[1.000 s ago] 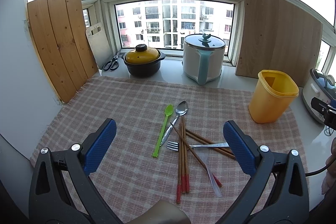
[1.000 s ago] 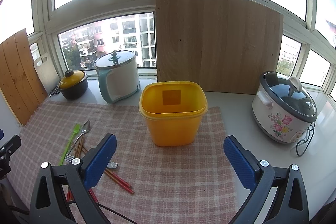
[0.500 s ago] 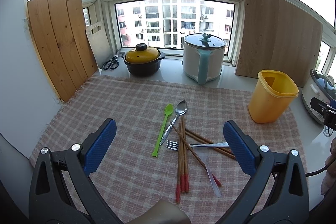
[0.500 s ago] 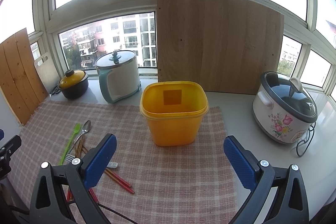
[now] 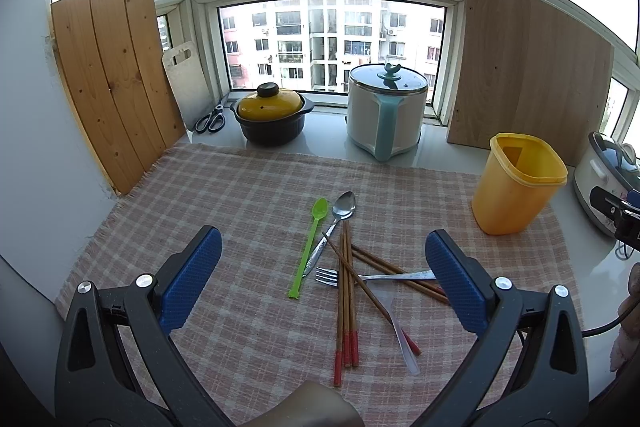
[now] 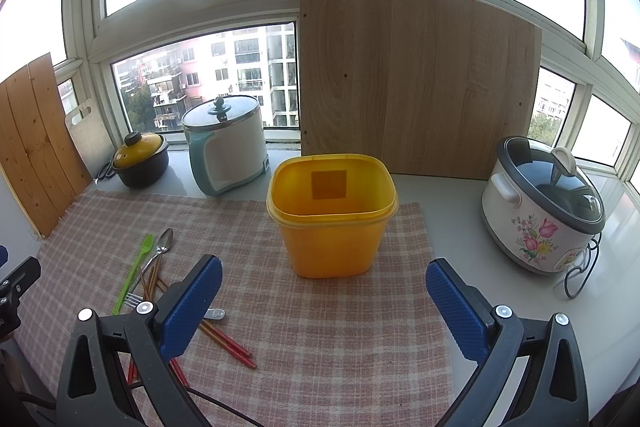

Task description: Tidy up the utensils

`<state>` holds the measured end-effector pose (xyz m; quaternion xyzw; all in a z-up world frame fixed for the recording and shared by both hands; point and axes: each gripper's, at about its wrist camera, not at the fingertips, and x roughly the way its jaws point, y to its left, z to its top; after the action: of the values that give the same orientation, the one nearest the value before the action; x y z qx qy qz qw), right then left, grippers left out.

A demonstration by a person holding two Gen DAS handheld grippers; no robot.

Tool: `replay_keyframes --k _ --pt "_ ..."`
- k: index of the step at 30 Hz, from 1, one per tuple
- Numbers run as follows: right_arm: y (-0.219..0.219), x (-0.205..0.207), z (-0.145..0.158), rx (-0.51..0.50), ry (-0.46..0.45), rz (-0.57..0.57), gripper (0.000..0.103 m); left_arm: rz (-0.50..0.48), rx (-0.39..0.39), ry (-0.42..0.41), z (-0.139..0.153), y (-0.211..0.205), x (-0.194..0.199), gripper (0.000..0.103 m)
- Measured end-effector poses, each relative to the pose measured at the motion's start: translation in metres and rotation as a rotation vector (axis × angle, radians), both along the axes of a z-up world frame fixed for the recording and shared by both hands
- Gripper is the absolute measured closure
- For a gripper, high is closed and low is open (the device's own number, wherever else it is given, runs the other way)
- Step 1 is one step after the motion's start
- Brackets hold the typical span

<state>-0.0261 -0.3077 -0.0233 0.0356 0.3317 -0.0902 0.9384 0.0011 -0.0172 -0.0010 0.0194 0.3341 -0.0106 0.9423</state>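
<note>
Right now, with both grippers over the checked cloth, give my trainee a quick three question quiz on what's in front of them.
1. True or false: the yellow container already holds utensils.
2. Multiple choice: directly beside the metal spoon lies A) the scissors B) the green plastic spoon C) a knife.
3. Fill in: the left gripper and right gripper are both ____.

Key: 1 false, what shows of its inside is empty; the utensils all lie on the checked cloth. 2 B. 3 open, holding nothing.
</note>
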Motion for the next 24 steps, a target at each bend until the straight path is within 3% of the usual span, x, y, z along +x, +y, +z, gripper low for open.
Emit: replay_keyframes --k 24 --pt "0.0021 0.0008 -0.0024 -0.003 0.004 0.002 0.000 0.000 -0.004 0.008 -0.0080 -0.0044 -0.0034 0.000"
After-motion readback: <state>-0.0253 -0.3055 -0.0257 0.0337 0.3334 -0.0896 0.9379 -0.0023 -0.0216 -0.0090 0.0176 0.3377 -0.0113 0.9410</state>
